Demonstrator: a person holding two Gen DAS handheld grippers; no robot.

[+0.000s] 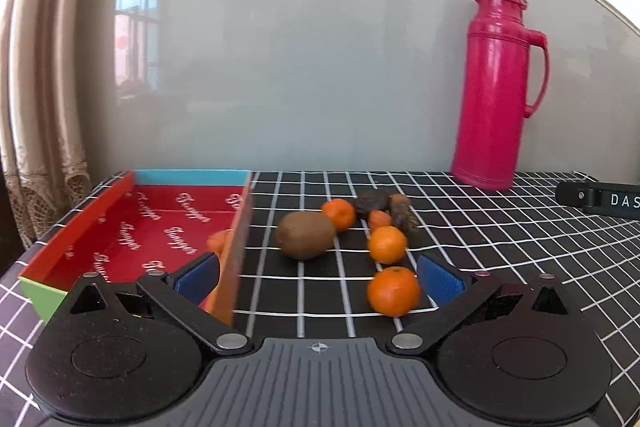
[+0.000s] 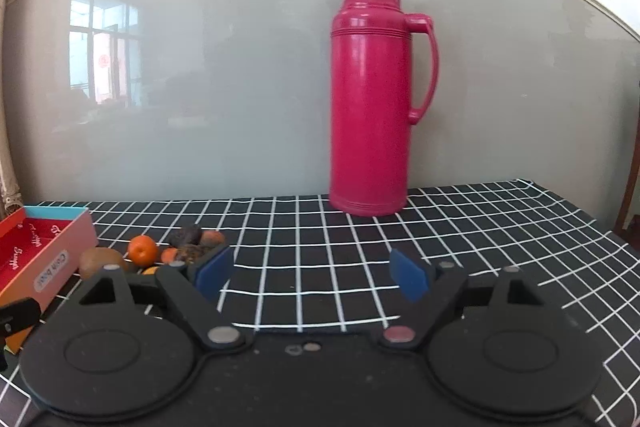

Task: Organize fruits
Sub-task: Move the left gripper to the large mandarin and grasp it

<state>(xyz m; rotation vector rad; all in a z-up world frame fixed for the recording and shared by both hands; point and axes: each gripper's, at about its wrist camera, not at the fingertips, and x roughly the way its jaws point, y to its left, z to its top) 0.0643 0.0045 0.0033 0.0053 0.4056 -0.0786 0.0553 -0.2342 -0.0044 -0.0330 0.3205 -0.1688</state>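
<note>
- Because the red box (image 1: 120, 227) is the largest task item, it comes first: it sits at the left end of the checked tablecloth (image 1: 500, 247), open-topped, thin-walled and probably light card — a wall would likely buckle under a hard pinch. One small orange fruit (image 1: 218, 241) already lies inside near its right wall.
- The kiwi (image 1: 306, 235) rests just right of the box; it looks firm but bruisable, its fuzzy skin offering grip, so a hold across its short middle seems best.
- The mandarins — the nearest one (image 1: 394, 291) lies just inside the left gripper's (image 1: 320, 277) right pad — are round, smooth and likely to roll; a level squeeze at the widest girth suits them.
- Smallest are the dark shrivelled pieces (image 1: 372, 203) behind, probably light and crumbly.
- The left gripper's tongs are spread wide, holding nothing, straddling the box's right wall.
- The right gripper (image 2: 312, 273) is likewise wide and unloaded, over bare cloth, fruit to its left.
</note>
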